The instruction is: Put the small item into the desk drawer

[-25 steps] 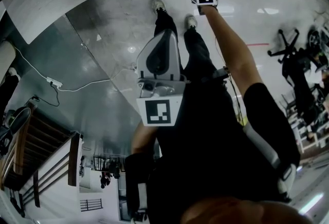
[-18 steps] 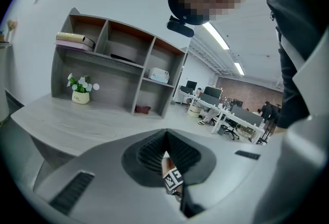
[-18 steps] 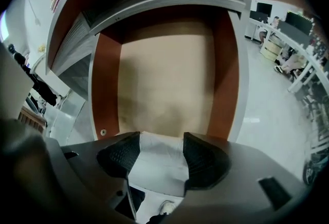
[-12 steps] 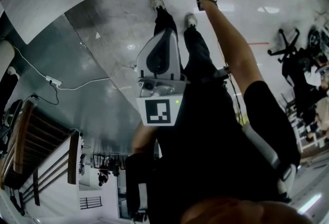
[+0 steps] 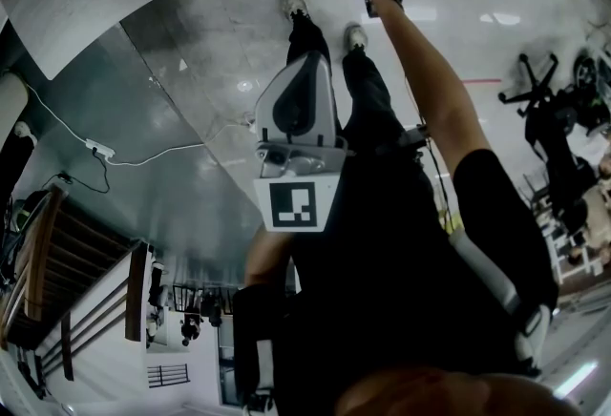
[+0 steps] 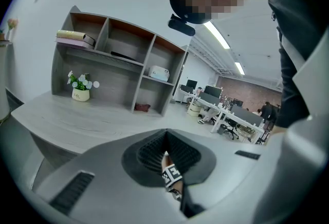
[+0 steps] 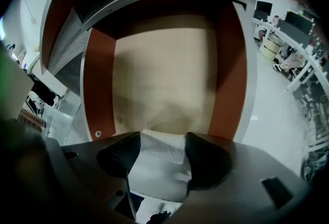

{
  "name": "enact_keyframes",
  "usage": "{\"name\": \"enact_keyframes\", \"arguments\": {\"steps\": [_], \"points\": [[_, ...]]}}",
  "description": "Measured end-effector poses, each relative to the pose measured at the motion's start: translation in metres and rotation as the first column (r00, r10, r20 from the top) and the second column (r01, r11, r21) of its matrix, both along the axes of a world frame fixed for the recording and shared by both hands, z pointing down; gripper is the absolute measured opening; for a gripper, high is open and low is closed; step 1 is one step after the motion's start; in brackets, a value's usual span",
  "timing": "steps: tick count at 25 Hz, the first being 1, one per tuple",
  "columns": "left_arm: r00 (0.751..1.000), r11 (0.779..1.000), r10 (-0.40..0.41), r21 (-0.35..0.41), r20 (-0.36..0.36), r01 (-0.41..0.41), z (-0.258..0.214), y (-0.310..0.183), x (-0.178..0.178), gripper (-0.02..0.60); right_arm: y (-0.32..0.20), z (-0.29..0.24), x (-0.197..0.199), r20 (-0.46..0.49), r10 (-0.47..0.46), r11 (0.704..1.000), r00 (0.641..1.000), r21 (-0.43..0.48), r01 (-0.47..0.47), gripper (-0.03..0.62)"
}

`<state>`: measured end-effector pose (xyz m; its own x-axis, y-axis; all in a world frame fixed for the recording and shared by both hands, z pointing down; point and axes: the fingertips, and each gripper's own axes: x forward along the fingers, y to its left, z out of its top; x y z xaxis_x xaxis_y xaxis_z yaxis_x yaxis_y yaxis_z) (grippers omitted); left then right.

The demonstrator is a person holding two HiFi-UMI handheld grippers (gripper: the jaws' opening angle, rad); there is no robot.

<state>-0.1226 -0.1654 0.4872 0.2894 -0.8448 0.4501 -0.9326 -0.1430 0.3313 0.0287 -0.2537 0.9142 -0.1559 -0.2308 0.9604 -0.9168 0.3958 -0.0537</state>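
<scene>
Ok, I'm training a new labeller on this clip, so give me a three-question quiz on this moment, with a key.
1. True or false: the right gripper is empty.
2. Multiple choice: the drawer in front of it is A) shut, B) open with nothing visible inside, C) open and full of papers.
3. Short answer: how do the left gripper's jaws stand?
Key: 1 false, it is shut on a white packet. 2 B. 3 together, holding nothing.
</scene>
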Motion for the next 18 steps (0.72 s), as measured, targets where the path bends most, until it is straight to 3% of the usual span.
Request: {"name": "enact_keyframes", "arguments": {"steps": [11,18], "points": [[1.0,0.999,0.01,0.031,0.0,-0.01,-0.012,0.008,0.01,-0.002,0.011,-0.03,0.006,0.02,0.029,0.998,0.999,0.051,-0.03,0.262],[1.0,0.998,0.016,0.06,-0.002,-0.015,-0.028,0.023,0.025,-0.002,0.023,-0.071,0.0,0.107,0.038,0.995,0.994,0.089,-0.048,0.252]]}}
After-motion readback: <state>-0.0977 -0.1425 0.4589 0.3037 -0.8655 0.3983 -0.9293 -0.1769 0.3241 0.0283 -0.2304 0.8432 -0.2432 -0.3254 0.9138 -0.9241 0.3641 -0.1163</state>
